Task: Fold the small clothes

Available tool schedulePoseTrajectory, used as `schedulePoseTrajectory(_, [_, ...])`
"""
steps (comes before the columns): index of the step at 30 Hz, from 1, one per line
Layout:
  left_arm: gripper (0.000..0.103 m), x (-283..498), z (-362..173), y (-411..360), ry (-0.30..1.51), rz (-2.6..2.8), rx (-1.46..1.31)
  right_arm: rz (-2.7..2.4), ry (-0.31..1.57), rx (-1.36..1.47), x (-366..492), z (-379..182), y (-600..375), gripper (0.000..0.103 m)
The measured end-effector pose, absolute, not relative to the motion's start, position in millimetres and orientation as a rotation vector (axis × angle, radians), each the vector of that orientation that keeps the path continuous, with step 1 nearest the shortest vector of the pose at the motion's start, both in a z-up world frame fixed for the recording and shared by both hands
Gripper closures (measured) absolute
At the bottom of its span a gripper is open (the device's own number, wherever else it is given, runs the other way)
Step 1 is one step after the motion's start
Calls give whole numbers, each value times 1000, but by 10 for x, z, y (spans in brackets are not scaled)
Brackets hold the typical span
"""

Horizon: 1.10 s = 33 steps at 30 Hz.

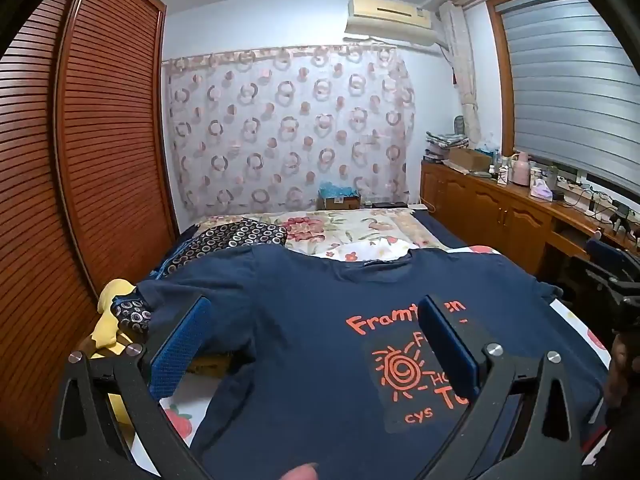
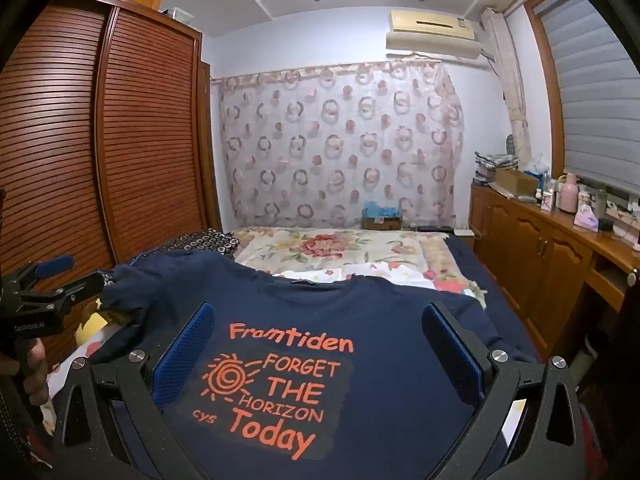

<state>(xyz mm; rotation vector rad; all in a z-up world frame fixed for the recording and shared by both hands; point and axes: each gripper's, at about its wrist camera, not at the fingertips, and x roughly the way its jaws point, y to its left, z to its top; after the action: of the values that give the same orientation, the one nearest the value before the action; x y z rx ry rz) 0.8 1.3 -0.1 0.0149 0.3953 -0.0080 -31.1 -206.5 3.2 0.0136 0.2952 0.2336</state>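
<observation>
Navy T-shirt (image 2: 360, 320) w/ orange print is lying flat, face up, on near end of bed (image 2: 340, 248), collar toward far side. Left gripper (image 1: 316, 344) & right gripper (image 2: 316, 356) are hovering above shirt, jaws fully wide, gripping nothing. Yellow garment (image 1: 114, 292) is sitting left of shirt.

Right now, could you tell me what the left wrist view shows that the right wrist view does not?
Only the left wrist view shows the shirt's right sleeve at the bed's edge. Only the right wrist view shows the whole orange print, unblocked, and the left gripper from the side, open. Both share the navy T-shirt lying face up on the bed, with the right gripper open above it.
</observation>
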Motion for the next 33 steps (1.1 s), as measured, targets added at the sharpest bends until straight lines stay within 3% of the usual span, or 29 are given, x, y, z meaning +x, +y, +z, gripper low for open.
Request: schedulePoseTrajectory(33, [0, -172, 129, -84, 352, -8, 14, 230, 292, 42, -359, 35, -2097, 0])
